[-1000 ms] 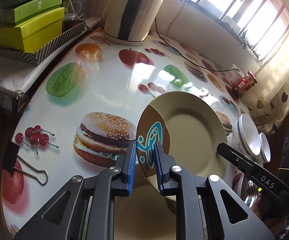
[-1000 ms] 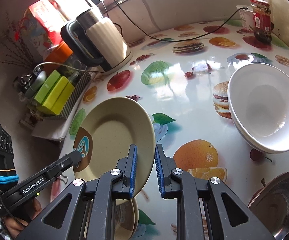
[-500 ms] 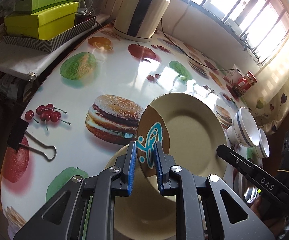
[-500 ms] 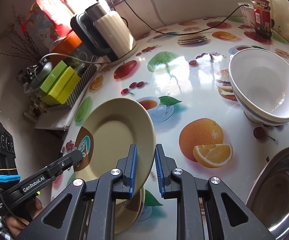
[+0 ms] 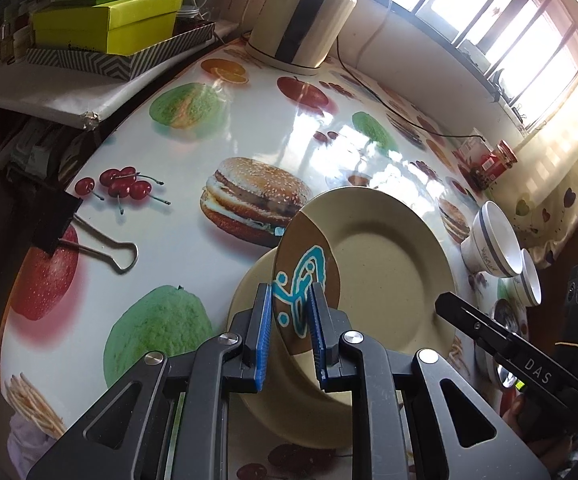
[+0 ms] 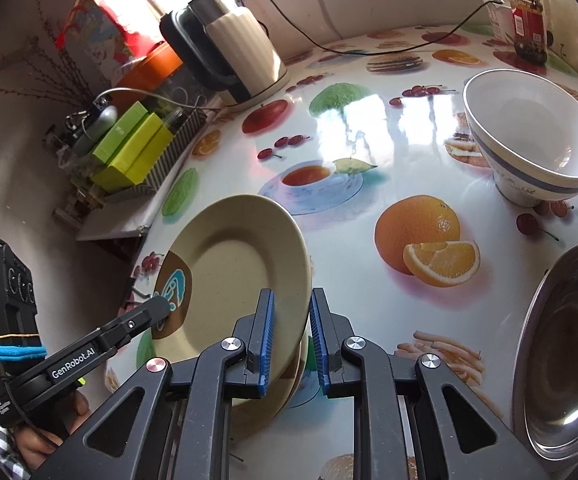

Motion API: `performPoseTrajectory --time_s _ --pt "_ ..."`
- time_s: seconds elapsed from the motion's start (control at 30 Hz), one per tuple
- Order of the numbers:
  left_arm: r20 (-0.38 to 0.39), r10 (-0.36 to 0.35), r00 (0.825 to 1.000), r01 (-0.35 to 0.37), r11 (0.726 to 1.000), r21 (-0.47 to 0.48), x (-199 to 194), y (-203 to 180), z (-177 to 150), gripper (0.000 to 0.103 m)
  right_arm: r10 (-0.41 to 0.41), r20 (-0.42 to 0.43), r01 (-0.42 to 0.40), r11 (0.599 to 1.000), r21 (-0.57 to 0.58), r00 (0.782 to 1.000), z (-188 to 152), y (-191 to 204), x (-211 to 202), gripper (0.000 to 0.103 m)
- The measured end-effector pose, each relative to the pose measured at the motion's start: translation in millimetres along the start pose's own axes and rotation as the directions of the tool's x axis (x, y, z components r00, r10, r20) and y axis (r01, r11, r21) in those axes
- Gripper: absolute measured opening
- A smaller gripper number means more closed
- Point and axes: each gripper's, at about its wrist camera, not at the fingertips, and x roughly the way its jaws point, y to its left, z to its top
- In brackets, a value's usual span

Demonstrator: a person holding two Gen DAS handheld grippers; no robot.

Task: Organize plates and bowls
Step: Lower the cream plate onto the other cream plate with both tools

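A beige plate (image 5: 385, 272) with a brown patch and a blue mark is held tilted between both grippers, just above a second beige plate (image 5: 289, 404) lying on the table. My left gripper (image 5: 289, 320) is shut on its patterned rim. My right gripper (image 6: 291, 332) is shut on the opposite rim of the plate (image 6: 241, 272); the lower plate's edge (image 6: 293, 380) shows under it. A white bowl with a grey band (image 6: 537, 140) stands at the right, seen also in the left wrist view (image 5: 489, 240) next to a smaller bowl (image 5: 529, 280).
A steel plate (image 6: 569, 344) lies at the right front. A kettle (image 6: 233, 44) with a cord stands at the back, a red jar (image 6: 529, 20) at the far right. Green boxes (image 5: 105, 20) fill a shelf on the left. A binder clip (image 5: 61, 224) grips the tablecloth edge.
Both grippers have carried the held plate toward the near-left side of the table and lowered it, so it now hangs just over the second plate. The bowls look farther off.
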Motion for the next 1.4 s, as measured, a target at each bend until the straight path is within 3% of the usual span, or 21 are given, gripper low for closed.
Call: performPoseTrajectory --time_s 1.4 --pt "0.009 0.048 0.999 -0.048 0.999 -0.012 -14 13 -28 0.019 -0.008 -0.033 0.007 0.999 -0.042 0.999 -30 14 4 0.019"
